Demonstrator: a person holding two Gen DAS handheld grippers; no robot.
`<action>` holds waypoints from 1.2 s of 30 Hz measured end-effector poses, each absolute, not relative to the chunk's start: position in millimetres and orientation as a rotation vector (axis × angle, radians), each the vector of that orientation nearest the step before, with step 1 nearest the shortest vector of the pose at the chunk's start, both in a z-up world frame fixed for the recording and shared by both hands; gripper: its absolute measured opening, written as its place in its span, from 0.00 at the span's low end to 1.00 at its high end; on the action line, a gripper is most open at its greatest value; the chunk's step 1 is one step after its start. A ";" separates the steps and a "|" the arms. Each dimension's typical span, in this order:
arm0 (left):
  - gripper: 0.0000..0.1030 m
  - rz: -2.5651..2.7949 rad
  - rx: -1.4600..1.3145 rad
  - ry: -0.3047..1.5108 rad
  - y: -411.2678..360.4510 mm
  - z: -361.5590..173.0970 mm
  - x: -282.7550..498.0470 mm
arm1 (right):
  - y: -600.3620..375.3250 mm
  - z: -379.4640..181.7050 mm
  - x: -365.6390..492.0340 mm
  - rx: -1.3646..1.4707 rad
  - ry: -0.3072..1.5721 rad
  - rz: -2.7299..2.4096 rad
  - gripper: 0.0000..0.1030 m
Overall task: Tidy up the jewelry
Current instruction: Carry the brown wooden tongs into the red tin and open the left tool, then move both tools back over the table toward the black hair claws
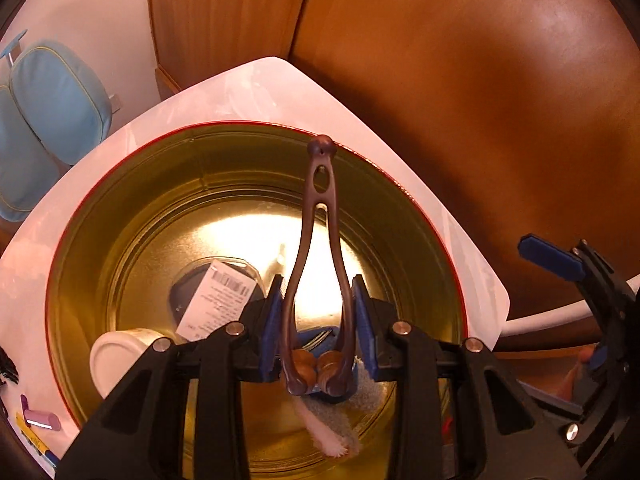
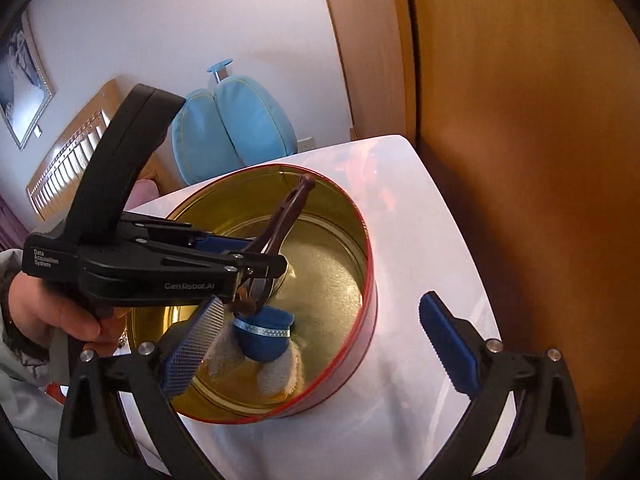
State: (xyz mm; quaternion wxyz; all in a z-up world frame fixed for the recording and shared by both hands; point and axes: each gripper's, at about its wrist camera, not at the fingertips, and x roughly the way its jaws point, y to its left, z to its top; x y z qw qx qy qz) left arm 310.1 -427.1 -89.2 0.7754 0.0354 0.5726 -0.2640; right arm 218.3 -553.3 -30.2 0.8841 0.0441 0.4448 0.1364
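Gripping a long brown plastic hair clip [image 1: 318,264] by its two legs, the left tool [image 1: 318,322] hangs above the round gold-lined tin with a red rim [image 1: 80,248], which stands on the white bench [image 1: 248,88]. The clip's long axis runs along the tool's fingers, its joined tip pointing away toward the tin's far rim (and downward, into the tin), its curled ends back at the pads. On the tin's floor lie a blue pouch with a dotted ribbon [image 2: 264,332], a white jar [image 1: 120,354] and a labelled packet [image 1: 218,296]. The right tool [image 2: 320,344] stands wide open with nothing between its pads, beside the tin.
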 end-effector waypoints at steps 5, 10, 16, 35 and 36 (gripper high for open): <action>0.33 -0.583 0.081 1.260 -445.3 -94.3 311.6 | -576.8 -23.3 203.8 0.080 0.904 0.218 0.96; 0.33 -0.542 0.128 1.349 -449.6 -109.6 315.6 | -588.6 -19.3 185.1 0.104 0.895 0.200 0.96; 0.33 -0.515 0.202 1.346 -434.4 -108.4 296.9 | -591.1 -20.8 186.7 0.105 0.893 0.212 0.96; 0.35 -0.549 0.315 1.287 -460.1 -119.8 294.4 | -574.8 -14.1 192.0 0.064 0.884 0.248 0.96; 0.36 -0.539 0.317 1.284 -460.4 -119.4 294.7 | -574.8 -13.4 191.3 0.062 0.882 0.248 0.96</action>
